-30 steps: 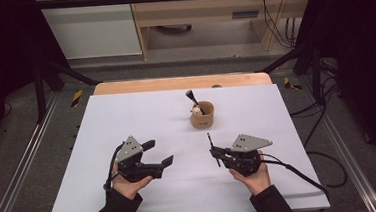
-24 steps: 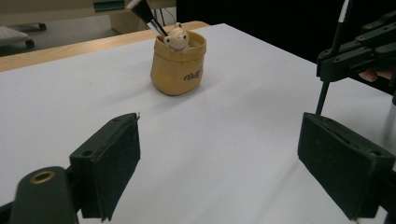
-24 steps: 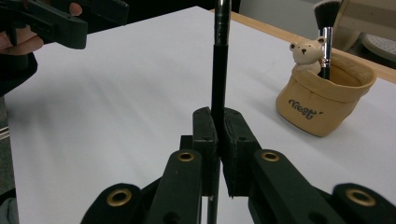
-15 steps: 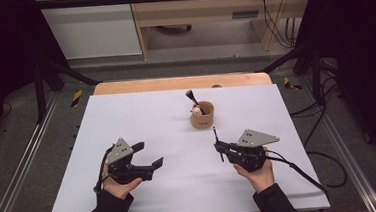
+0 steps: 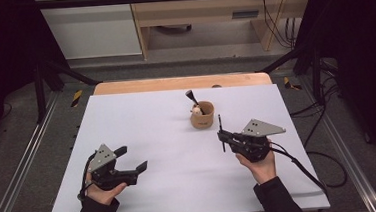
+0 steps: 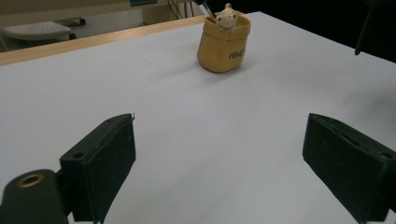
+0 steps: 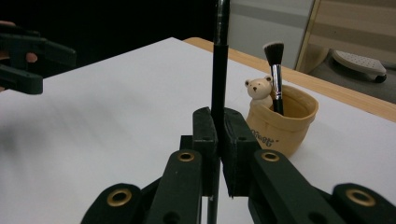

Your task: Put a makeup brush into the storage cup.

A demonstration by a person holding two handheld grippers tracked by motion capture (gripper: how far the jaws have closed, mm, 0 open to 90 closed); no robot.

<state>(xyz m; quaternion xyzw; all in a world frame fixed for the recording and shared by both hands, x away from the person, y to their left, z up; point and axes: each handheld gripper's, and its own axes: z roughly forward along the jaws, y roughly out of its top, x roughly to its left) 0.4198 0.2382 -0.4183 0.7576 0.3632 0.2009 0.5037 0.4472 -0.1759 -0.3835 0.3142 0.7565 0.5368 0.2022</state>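
Observation:
A tan pot (image 5: 202, 116) stands on the white table (image 5: 152, 118), right of centre. It holds a small bear figure (image 7: 258, 88) and a black makeup brush (image 7: 275, 70). My right gripper (image 5: 223, 136) is shut on a thin black stick (image 7: 219, 60), which stands upright between the jaws, just near of the pot (image 7: 282, 126). My left gripper (image 5: 133, 158) lies low at the near left. Its jaws have just been opening and stand wide apart with nothing between them. From the left gripper (image 6: 219, 154) the pot (image 6: 224, 46) is well ahead.
A wooden strip (image 5: 179, 83) runs along the table's far edge. Metal frame rails (image 5: 20, 173) flank both sides. A cable (image 5: 300, 166) trails from the right gripper over the near right of the table. The left gripper (image 7: 28, 56) appears at the upper left of the right gripper view.
The left hand has slid left and a little toward the near edge, its jaws slightly wider. The right hand has shifted a bit right and up with the stick.

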